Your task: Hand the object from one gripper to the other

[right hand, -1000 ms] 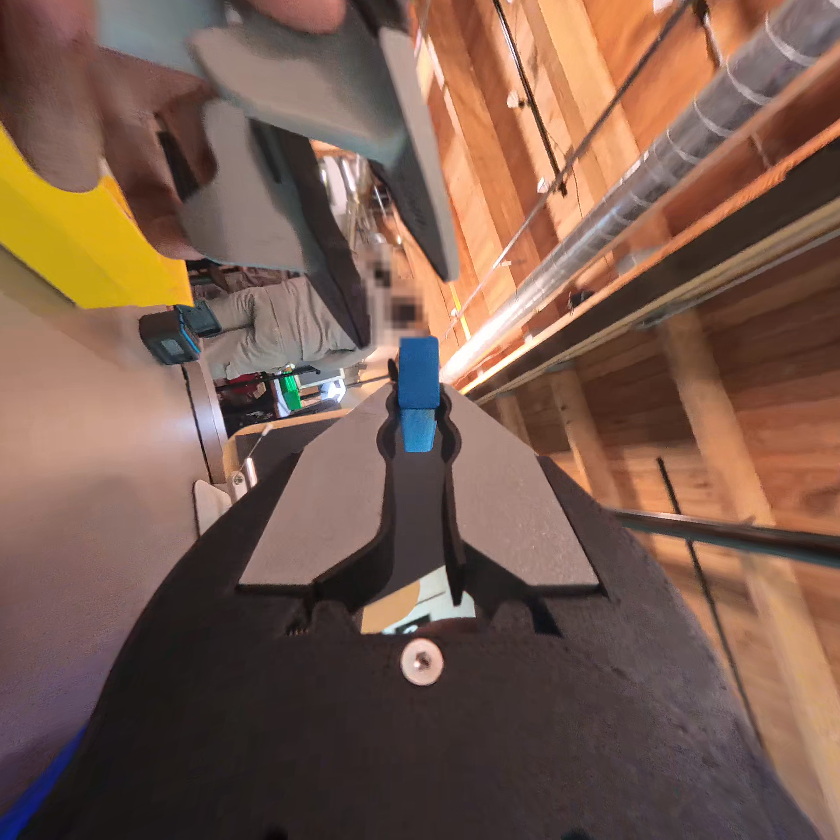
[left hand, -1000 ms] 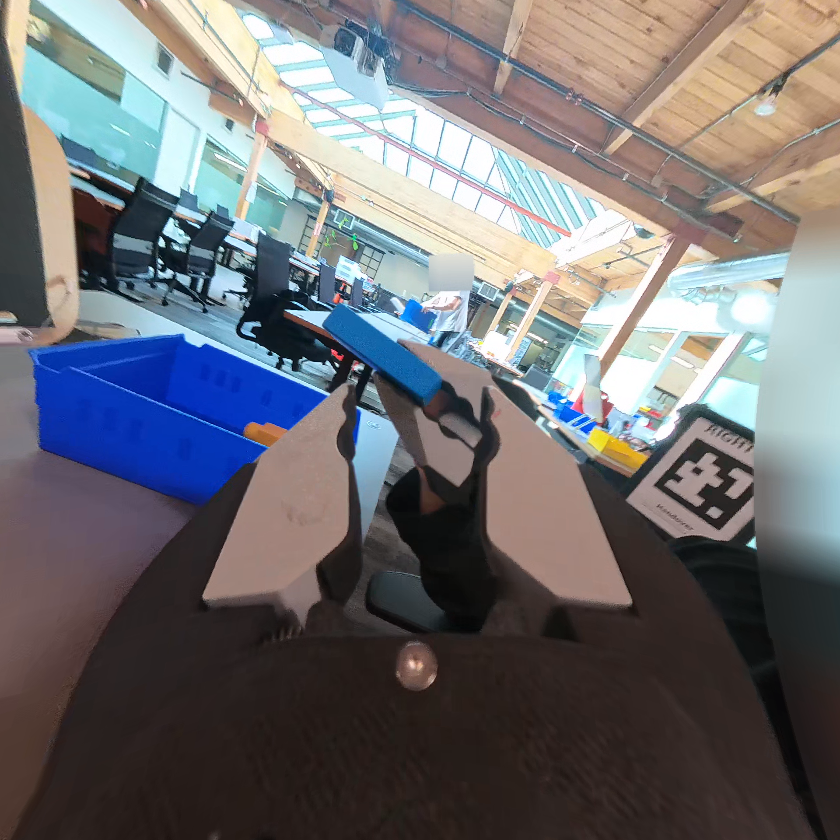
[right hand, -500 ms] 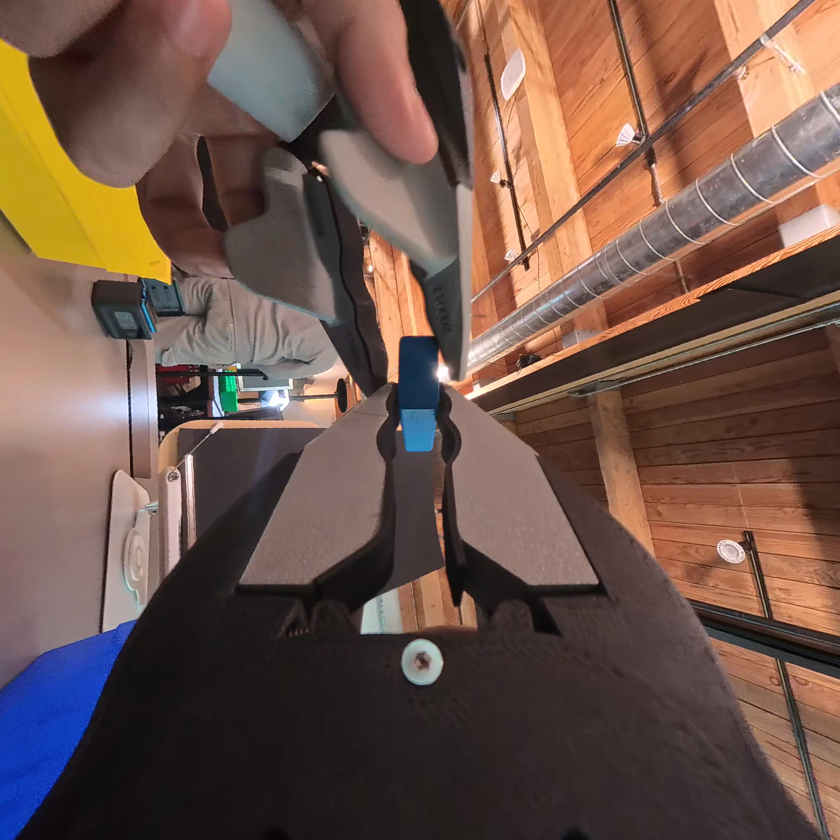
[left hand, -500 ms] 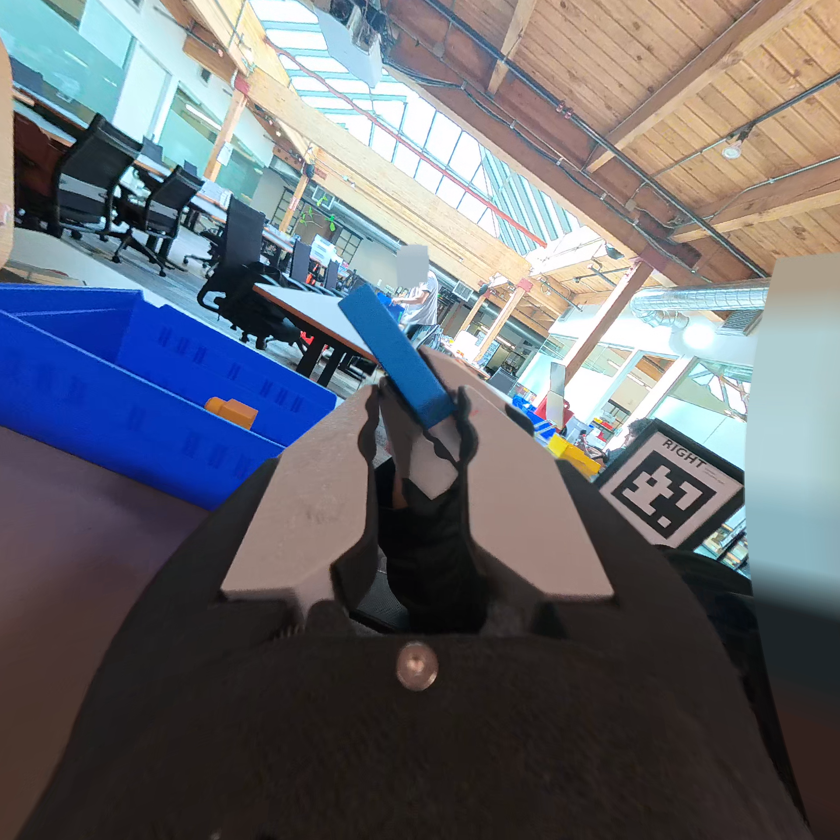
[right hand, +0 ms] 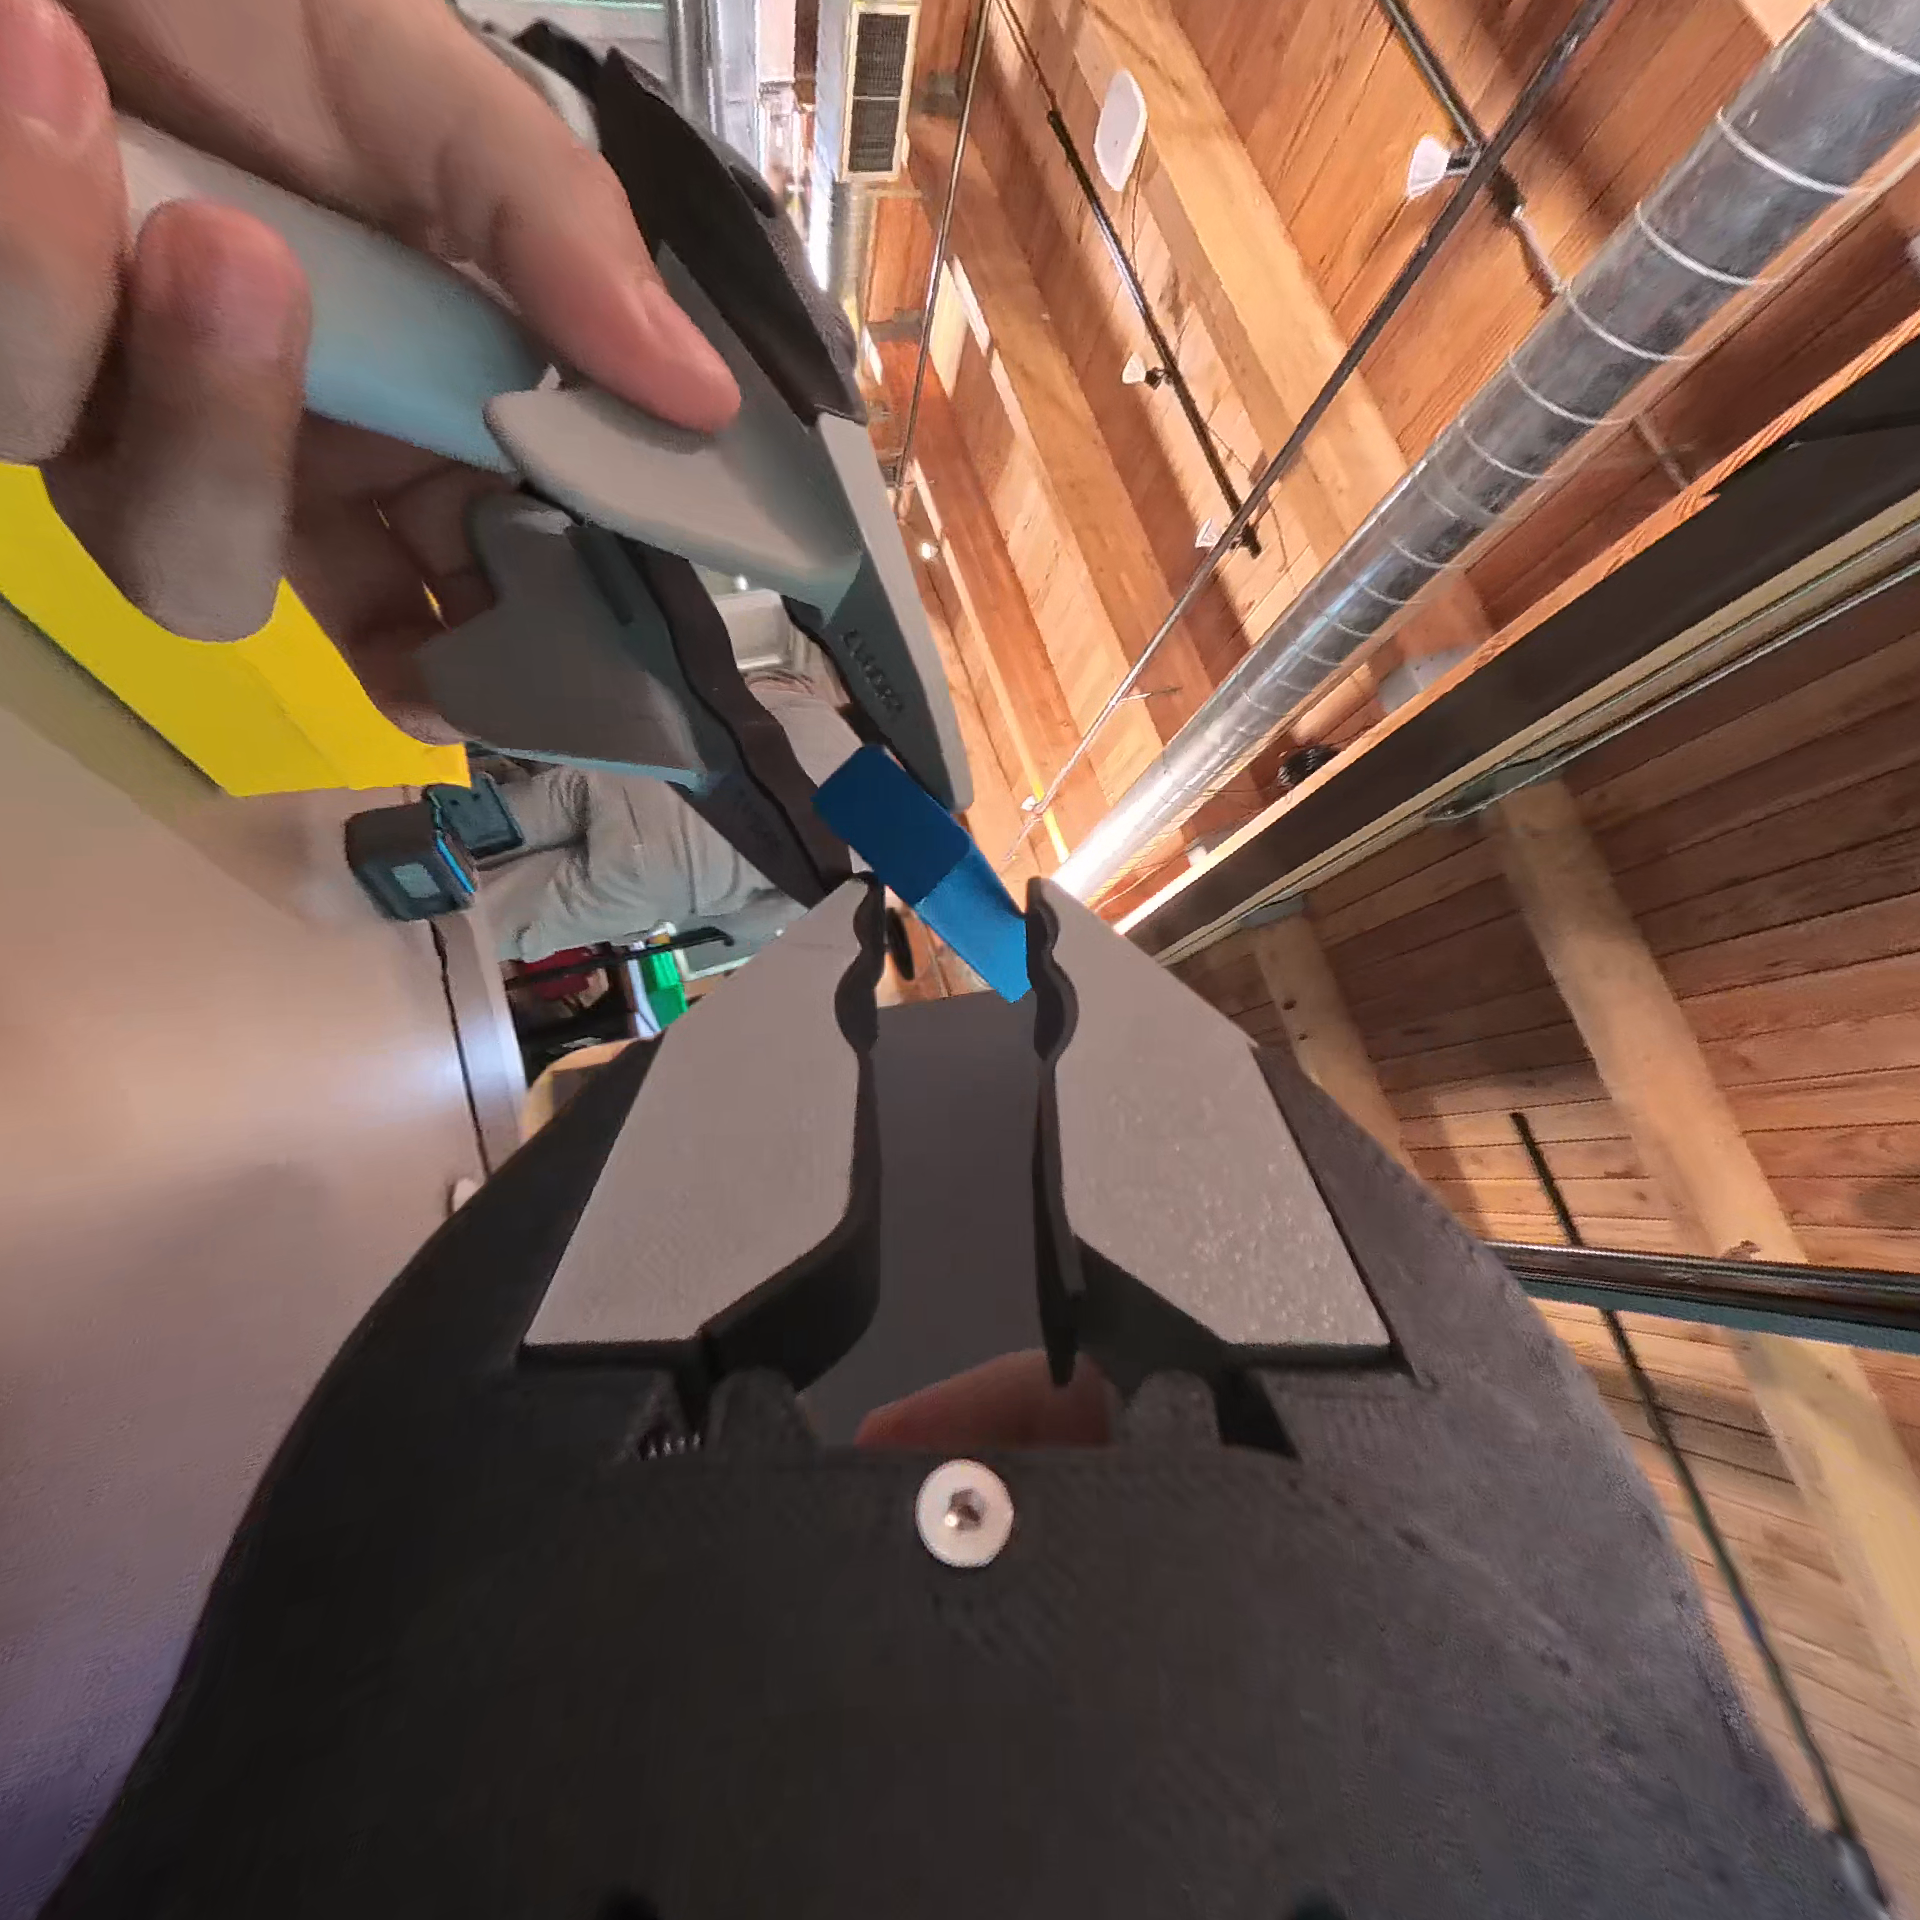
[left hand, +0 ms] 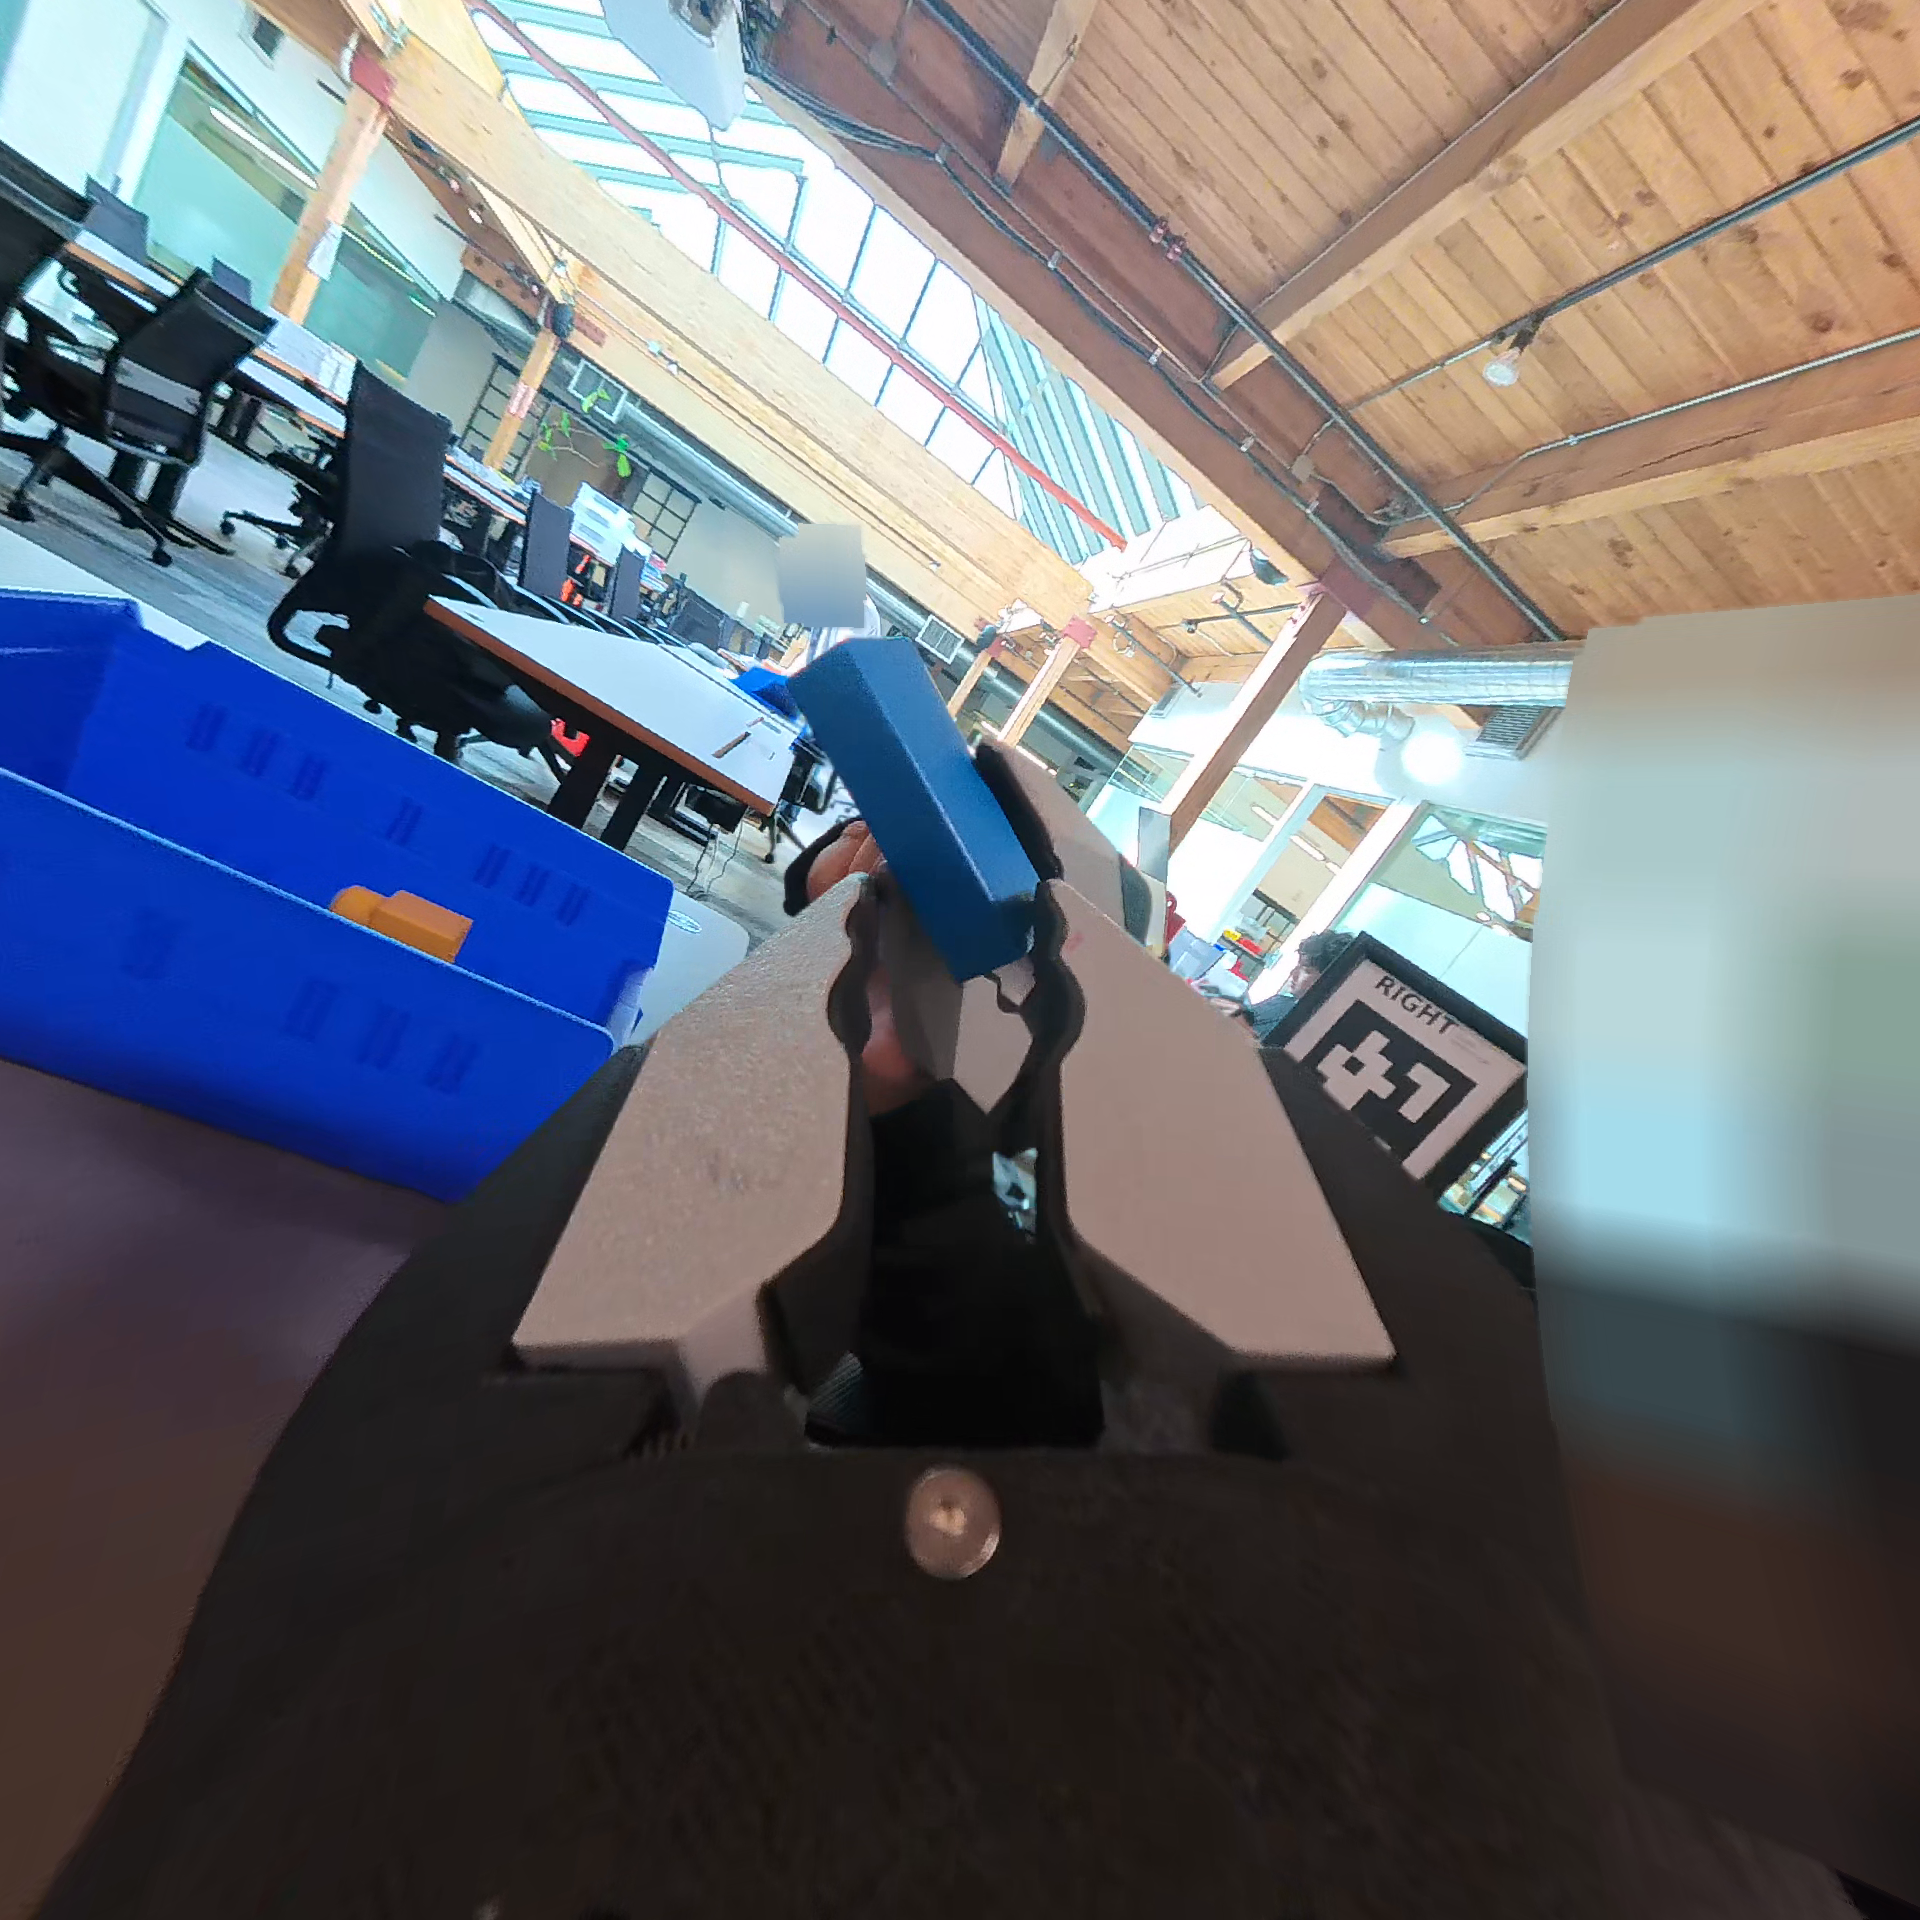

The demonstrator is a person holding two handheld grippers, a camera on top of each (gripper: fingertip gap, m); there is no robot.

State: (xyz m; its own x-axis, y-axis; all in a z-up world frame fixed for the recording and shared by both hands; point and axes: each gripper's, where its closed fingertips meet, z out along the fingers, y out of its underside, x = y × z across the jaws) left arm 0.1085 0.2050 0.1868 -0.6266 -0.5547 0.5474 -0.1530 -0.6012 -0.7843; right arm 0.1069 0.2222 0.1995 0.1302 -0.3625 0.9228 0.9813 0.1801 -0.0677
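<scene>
A blue rectangular block (left hand: 914, 800) stands tilted between the fingertips of my left gripper (left hand: 956, 904), which is shut on its lower end. Behind it in the left wrist view is a grey finger (left hand: 1070, 842) of my right gripper. In the right wrist view the same block (right hand: 914, 852) hangs slanted between the fingertips of my right gripper (right hand: 951, 894). These are spread, with a gap on the left side, and only the block's lower corner meets the right pad. My left gripper's fingers (right hand: 894, 665) come in from the upper left and clamp the block's far end.
A blue bin (left hand: 208, 987) holding an orange piece (left hand: 405, 920) stands on the dark table (left hand: 208, 1299) at the left. A black-and-white marker board (left hand: 1392, 1081) is at the right. A hand (right hand: 260, 312) holds the left gripper, and a yellow bin (right hand: 208, 675) lies behind it. Less than 4 cm separates the two grippers' tips.
My left gripper closed onto the blue block held by the right one. My right gripper's fingers then spread apart and let go, and the block tilted in the left gripper's grasp.
</scene>
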